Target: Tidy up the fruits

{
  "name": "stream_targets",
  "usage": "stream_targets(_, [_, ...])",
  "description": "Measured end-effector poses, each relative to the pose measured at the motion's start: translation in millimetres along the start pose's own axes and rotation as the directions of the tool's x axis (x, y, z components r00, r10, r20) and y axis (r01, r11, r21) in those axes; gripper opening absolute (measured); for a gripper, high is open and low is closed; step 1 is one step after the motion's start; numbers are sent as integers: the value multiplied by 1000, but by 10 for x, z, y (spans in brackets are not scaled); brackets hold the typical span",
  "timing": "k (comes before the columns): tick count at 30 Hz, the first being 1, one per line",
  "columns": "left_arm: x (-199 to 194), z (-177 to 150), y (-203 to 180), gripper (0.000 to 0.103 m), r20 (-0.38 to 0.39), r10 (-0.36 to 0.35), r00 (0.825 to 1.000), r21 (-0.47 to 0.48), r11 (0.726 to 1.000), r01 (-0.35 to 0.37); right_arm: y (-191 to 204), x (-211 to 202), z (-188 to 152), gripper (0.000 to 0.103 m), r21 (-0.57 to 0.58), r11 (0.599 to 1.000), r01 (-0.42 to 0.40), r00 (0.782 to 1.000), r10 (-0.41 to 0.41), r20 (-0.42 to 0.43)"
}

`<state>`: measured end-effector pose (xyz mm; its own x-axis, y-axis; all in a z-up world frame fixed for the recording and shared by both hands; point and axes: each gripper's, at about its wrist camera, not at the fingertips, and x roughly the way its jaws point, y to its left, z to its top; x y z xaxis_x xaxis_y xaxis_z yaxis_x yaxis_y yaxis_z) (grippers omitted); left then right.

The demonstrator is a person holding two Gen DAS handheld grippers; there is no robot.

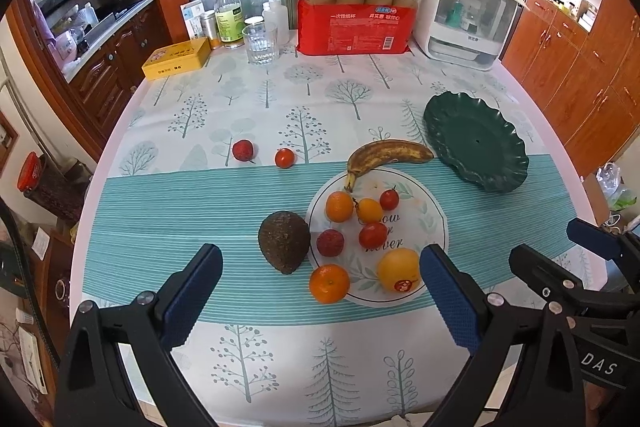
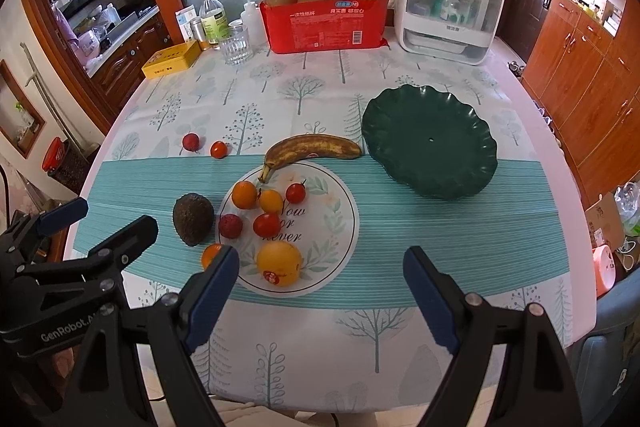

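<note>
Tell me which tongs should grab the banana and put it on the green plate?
Probably the right tongs. They are open, and the green plate and banana sit closer to their side. The left tongs, also open, face the avocado and small fruits farther left.

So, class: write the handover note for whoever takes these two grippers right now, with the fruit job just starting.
Left gripper: open, holding nothing, above the near table edge.
Right gripper: open, holding nothing, beside it.
Green plate: no fruit on it, far right.
Fruit lies on the tablecloth: banana, avocado, large orange, and small oranges and tomatoes around the printed circle. Two small red fruits sit apart, far left.
Done: nothing moved yet, judging by the plate.
Left: probably gather all the fruit onto the plate.
</note>
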<state>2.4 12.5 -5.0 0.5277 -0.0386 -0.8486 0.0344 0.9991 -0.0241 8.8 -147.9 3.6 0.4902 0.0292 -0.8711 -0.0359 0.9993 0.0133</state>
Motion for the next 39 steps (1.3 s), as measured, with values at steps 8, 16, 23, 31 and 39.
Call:
stream_targets(8, [7,3,16,99,0,2,1000,7,1000,-2,18,2,-7,85,0,1000,2,1000,-2,-1])
stream_targets(16, [-3,2,123,99,-3,-7,1000,25,1000,7,41,6,-12,85,5,1000,4,1000,-4,4])
stream_targets(23, [-16,41,158,99,9,5,1000,57,998,-6,82,19,-17,85,13,1000,9,1000,-9,5])
stream_targets(31, [2,92,243,99,27,-23,999,84,996,21,145,47,4,85,31,999,8,1000,-8,4])
stream_targets(39, [165,156,404,99,-7,-70,997,67,995,71,248,151,14,85,47,999,13,1000,-13,0])
